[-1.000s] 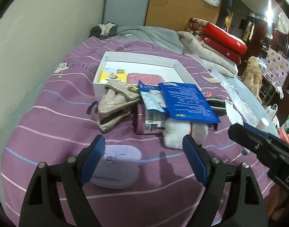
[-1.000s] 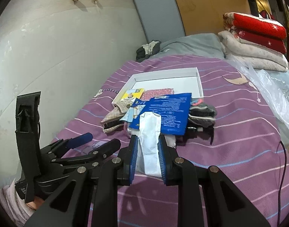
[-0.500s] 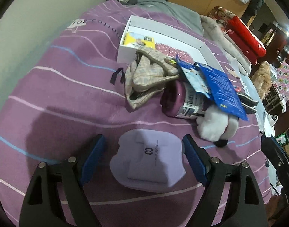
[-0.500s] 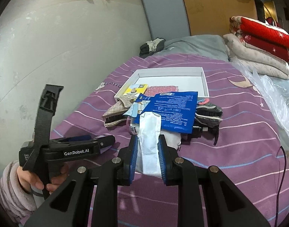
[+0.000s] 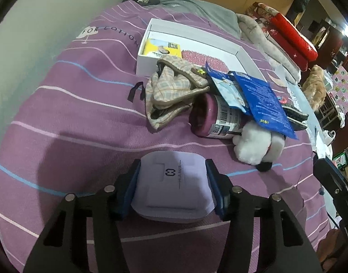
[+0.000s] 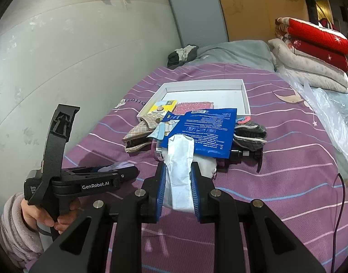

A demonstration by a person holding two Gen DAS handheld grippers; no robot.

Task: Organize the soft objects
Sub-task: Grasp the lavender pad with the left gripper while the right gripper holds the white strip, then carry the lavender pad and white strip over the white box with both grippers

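My left gripper (image 5: 172, 184) is shut on a lilac soft pad (image 5: 171, 188) that lies on the purple striped bedspread (image 5: 71, 104); it also shows from the side in the right wrist view (image 6: 119, 170). My right gripper (image 6: 178, 182) is shut on a white tissue pack (image 6: 179, 166), held above the bed. Ahead lies a pile: plaid slippers (image 5: 171, 91), a purple jar (image 5: 217, 118), a white plush (image 5: 253, 145), blue packets (image 5: 262, 100) and dark socks (image 6: 249, 134). A white tray (image 5: 187, 28) behind holds a yellow packet (image 5: 161, 49) and a pink cloth (image 5: 203, 60).
A wall runs along the bed's left side (image 6: 71, 56). Folded red and white quilts (image 6: 310, 52) and a grey blanket (image 6: 235, 51) lie at the head of the bed. A clear plastic bag (image 6: 328, 118) lies at the right edge.
My left gripper has come down and forward around the lilac pad and closed on it. My right gripper still holds the tissue pack, nearly unmoved.
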